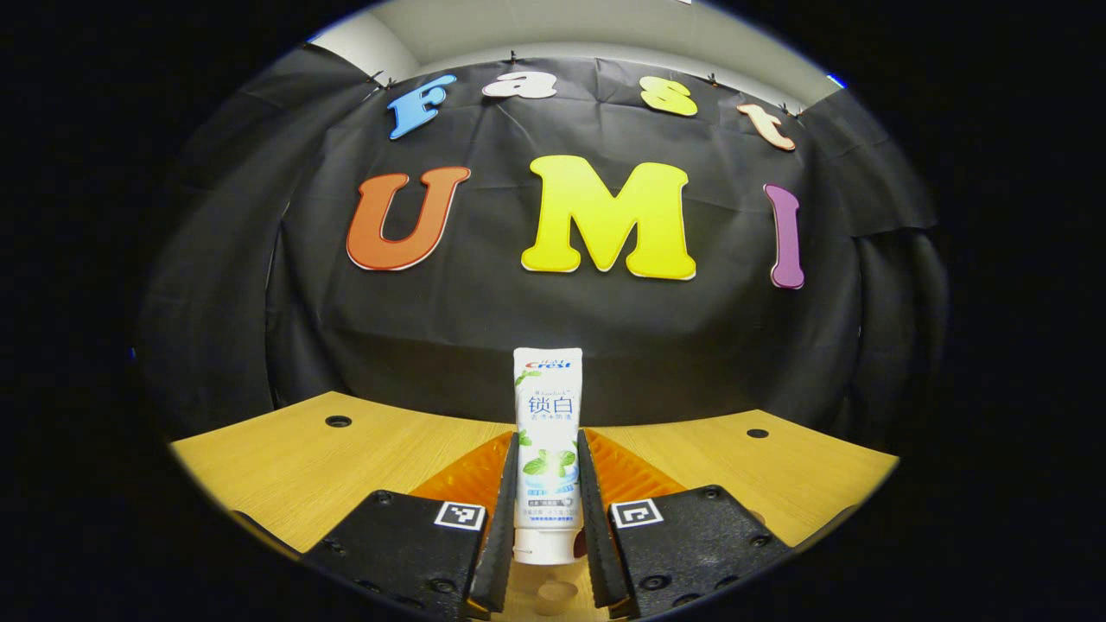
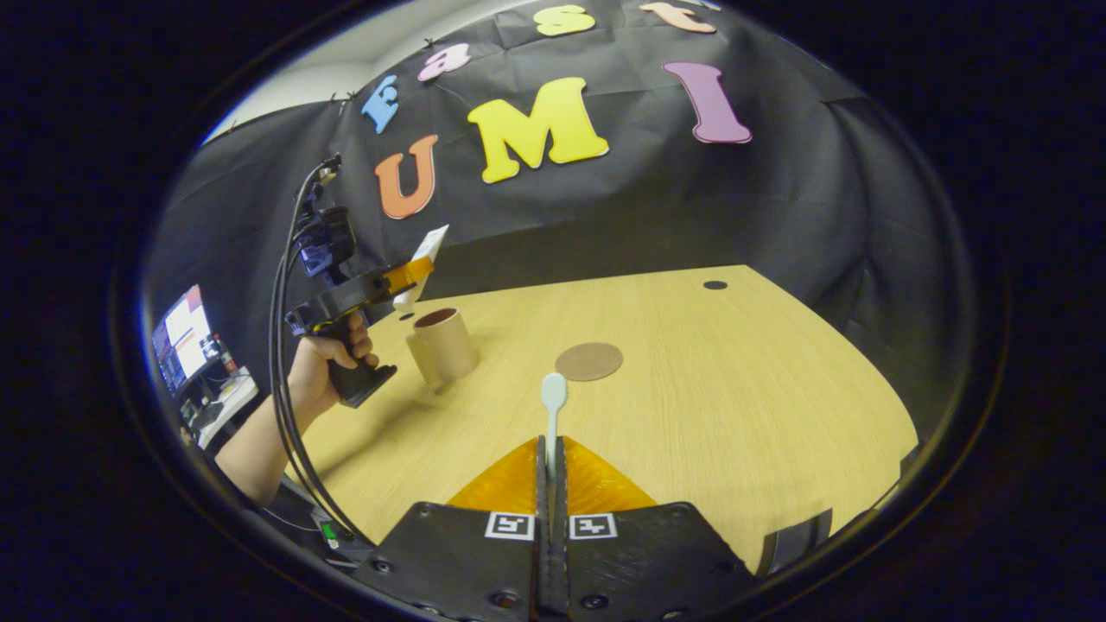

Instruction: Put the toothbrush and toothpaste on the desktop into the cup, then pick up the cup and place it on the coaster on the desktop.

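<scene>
Toothpaste [image 1: 547, 449] stands cap-down between the jaws of the left gripper [image 1: 547, 497], both fingers pressed to its sides; in the right gripper view that same gripper, held in a hand [image 2: 324, 367], hangs just above and to the left of the cup [image 2: 442, 344], the tube tilted with its cap toward the cup's open mouth. The toothbrush [image 2: 552, 415] is clamped in the narrow jaws of the right gripper [image 2: 551, 484], its pale end sticking forward over the counter [image 2: 734, 389], well short of the cup. The cup stands upright on the counter, near the round coaster [image 2: 588, 361] but apart from it, so neither item is in the cup and the cup is not on the coaster; by my judgement both insertions and the carry to the coaster are left, with the toothpaste the nearer to going in.

Hard to tell: the inside of the cup is dark and mostly hidden by its rim; the toothbrush's grasped part lies buried between the fingers, so which end faces out is uncertain; the tube's cap is blurred behind the far gripper; a small round thing beneath the cap in the left gripper view is cut off and unclear.
</scene>
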